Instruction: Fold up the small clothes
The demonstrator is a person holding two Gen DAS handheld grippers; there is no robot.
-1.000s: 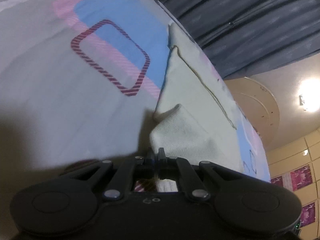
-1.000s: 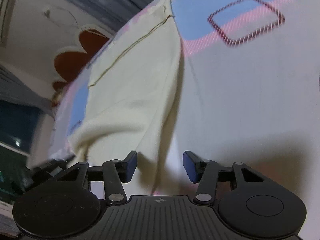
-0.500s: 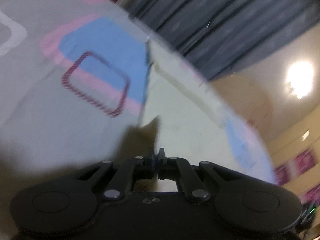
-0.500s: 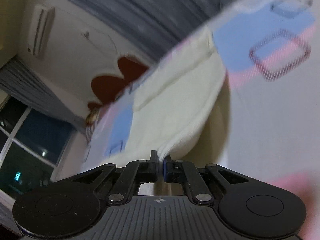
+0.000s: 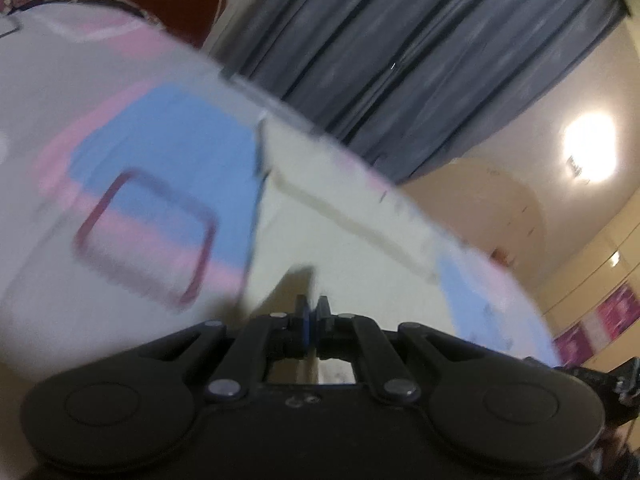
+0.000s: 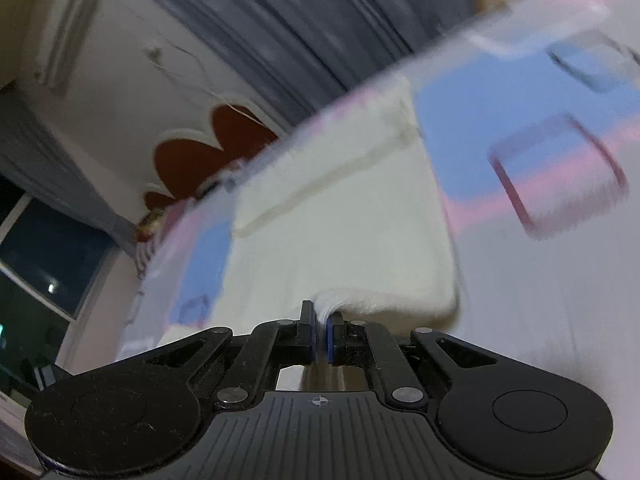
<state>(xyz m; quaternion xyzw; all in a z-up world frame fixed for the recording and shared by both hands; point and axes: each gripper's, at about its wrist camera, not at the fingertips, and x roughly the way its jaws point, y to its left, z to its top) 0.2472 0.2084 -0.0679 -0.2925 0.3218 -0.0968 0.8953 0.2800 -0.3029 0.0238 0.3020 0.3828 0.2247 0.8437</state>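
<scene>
Right wrist view: right gripper [image 6: 319, 334] jaws, apart a second ago, now clenched on cream garment [image 6: 340, 248] like left gripper [image 5: 313, 320], near edge lifting off bedsheet [image 6: 540, 300] for folding.

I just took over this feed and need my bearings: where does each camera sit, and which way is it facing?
Left wrist: rides the left gripper, looking along its shut fingers, which pinch the cream cloth on the patterned bedsheet; curtain behind.
Right wrist: rides the right gripper, shut on the cloth's near edge; window at left.
Shared: cloth, bedsheet, curtain, red headboard. No hand shows.
</scene>
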